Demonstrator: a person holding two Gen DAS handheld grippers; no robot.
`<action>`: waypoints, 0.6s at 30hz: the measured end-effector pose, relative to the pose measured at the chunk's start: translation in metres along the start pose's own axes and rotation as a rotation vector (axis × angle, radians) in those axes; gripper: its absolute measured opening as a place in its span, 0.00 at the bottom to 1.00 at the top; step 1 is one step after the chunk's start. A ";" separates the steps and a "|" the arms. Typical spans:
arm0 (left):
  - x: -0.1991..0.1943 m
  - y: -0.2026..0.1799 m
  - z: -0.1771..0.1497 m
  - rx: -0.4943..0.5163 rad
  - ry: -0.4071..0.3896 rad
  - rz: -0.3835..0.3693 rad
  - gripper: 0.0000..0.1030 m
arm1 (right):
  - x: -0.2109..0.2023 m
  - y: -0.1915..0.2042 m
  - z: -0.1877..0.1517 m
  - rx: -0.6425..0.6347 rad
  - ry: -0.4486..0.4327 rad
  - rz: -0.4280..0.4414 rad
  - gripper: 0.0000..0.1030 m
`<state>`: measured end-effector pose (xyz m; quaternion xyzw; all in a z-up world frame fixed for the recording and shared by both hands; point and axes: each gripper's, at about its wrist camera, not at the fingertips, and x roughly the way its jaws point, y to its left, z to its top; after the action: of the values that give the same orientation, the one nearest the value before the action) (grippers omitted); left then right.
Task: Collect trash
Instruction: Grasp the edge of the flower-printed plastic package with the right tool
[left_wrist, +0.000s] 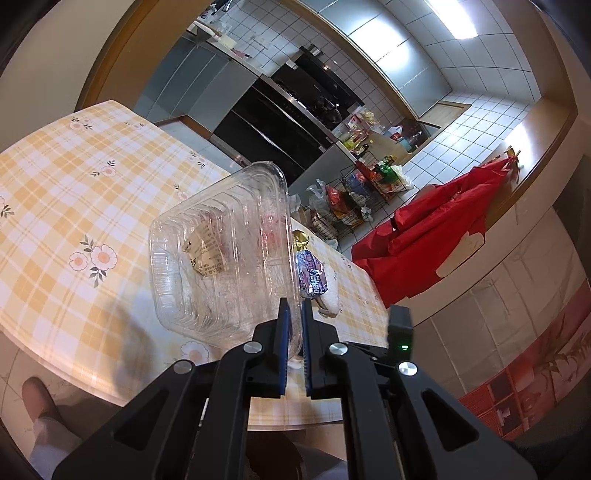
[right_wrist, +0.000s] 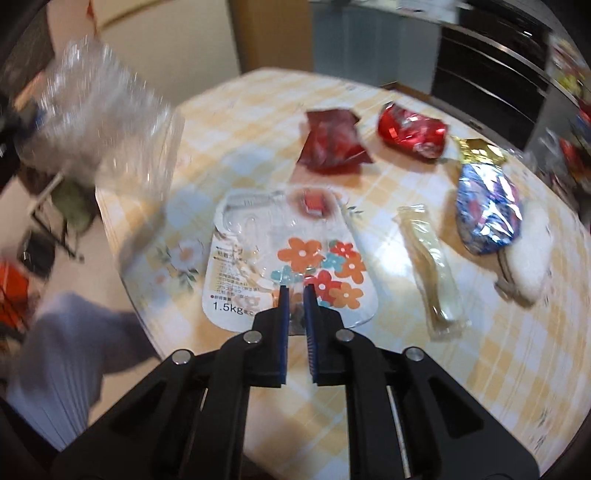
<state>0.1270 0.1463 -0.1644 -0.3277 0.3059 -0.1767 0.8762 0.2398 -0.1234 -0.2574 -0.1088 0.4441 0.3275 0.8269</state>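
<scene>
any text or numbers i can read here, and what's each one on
"1.5kg": flowered blister pack, lower left, under the right gripper.
Small print above it on that pack: too blurred to read.
Paper label in the clear plastic tub: too small.
Blue foil wrapper: white characters, not readable.

1. The left gripper (left_wrist: 294, 306) has its jaws clamped on the rim of a clear plastic tub (left_wrist: 221, 254), held tilted above the worktop (left_wrist: 74, 192).
2. A torn paper label (left_wrist: 205, 254) shows through the tub's ribbed wall.
3. The worktop wears a yellow checked cloth with flowers.
4. Just behind the tub lie a blue foil wrapper (left_wrist: 314, 275), a gold wrapper (left_wrist: 301, 238) and something white (left_wrist: 330, 301).
5. A red cloth (left_wrist: 424, 243) hangs at the right, beyond the worktop.
6. Wire racks (left_wrist: 354, 195) of packets stand on the tiled floor by a black oven (left_wrist: 280, 122).
7. A foot (left_wrist: 37, 400) shows at bottom left.
</scene>
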 end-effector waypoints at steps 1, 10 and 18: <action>-0.002 -0.001 0.000 0.001 0.000 0.002 0.06 | -0.006 0.000 -0.001 0.015 -0.017 -0.002 0.11; -0.022 -0.018 -0.003 0.013 -0.018 -0.013 0.06 | -0.059 0.003 -0.012 0.068 -0.121 -0.042 0.11; -0.042 -0.037 -0.008 0.035 -0.036 -0.034 0.06 | -0.101 0.008 -0.026 0.080 -0.168 -0.075 0.04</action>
<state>0.0859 0.1376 -0.1265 -0.3205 0.2812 -0.1912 0.8841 0.1782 -0.1748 -0.1909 -0.0642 0.3817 0.2863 0.8765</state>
